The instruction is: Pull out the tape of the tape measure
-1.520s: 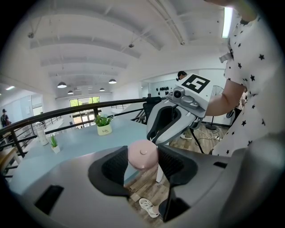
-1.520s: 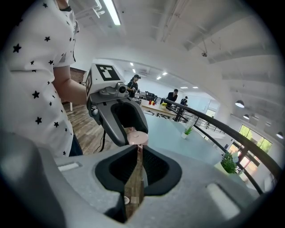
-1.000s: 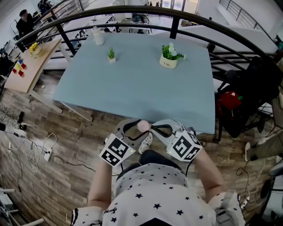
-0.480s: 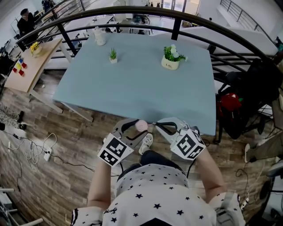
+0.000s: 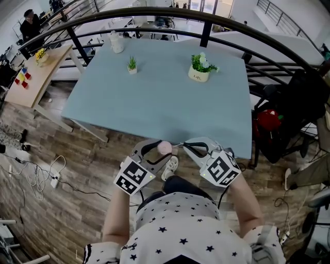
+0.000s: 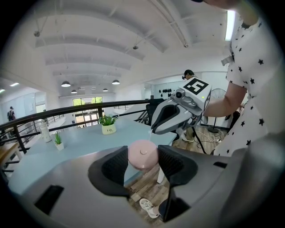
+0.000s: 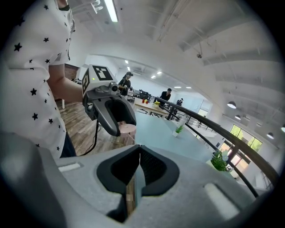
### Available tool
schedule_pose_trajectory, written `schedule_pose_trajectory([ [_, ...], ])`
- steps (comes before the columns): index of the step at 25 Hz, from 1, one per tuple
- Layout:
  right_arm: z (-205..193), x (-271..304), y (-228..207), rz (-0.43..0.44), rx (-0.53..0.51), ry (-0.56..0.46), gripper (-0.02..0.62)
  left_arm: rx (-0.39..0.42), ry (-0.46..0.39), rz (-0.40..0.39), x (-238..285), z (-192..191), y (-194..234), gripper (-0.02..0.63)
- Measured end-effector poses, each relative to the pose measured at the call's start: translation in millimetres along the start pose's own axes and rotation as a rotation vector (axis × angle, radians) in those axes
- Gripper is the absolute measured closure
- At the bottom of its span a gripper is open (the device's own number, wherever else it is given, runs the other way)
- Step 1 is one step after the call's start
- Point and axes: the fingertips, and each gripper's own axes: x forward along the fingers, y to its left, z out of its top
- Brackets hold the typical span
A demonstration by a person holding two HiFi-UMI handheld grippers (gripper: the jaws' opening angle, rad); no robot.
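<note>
tape measure [image 6: 142,154]: a small round pink case, clamped by its sides between the pads of the left gripper [image 6: 142,161]. it is held in the air just off the near edge of the table [image 5: 154,103], over the wooden floor [image 5: 77,165] and close in front of the person.
tape [image 6: 149,133]: a thin pale strip is seen running from the case to the tip of the right gripper [image 7: 139,167]. only a short length is drawn out.
left gripper: jaws are set wide on the pink case, with a pad pressed on each side. it is pointed slightly downward, toward the right gripper.
right gripper: jaws are brought together, with the thin end of the tape pinched between them. its tip is just beside the case.
marker cubes: one [image 5: 133,175] is carried on the left gripper and one [image 5: 220,169] on the right, both near the star-print shirt [image 5: 175,227].
table: a pale blue top. a potted plant [image 5: 199,67], a smaller plant [image 5: 132,64] and a bottle [image 5: 116,42] are set along its far side, well apart from the grippers.
floor: a shoe [image 5: 170,166] is seen below the case, and cables [image 5: 41,175] are spread at the left.
railing [image 5: 154,13]: a dark curved bar is seen beyond the table.
</note>
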Motion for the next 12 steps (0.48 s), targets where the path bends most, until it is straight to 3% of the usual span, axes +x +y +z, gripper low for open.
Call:
schedule_pose_trajectory([
  [12, -26.8, -29.5, -46.4, -0.149, 0.041, 0.037, 0.583, -0.028, 0.013, 0.049, -13.5, -10.1, 14.3, 0.394],
])
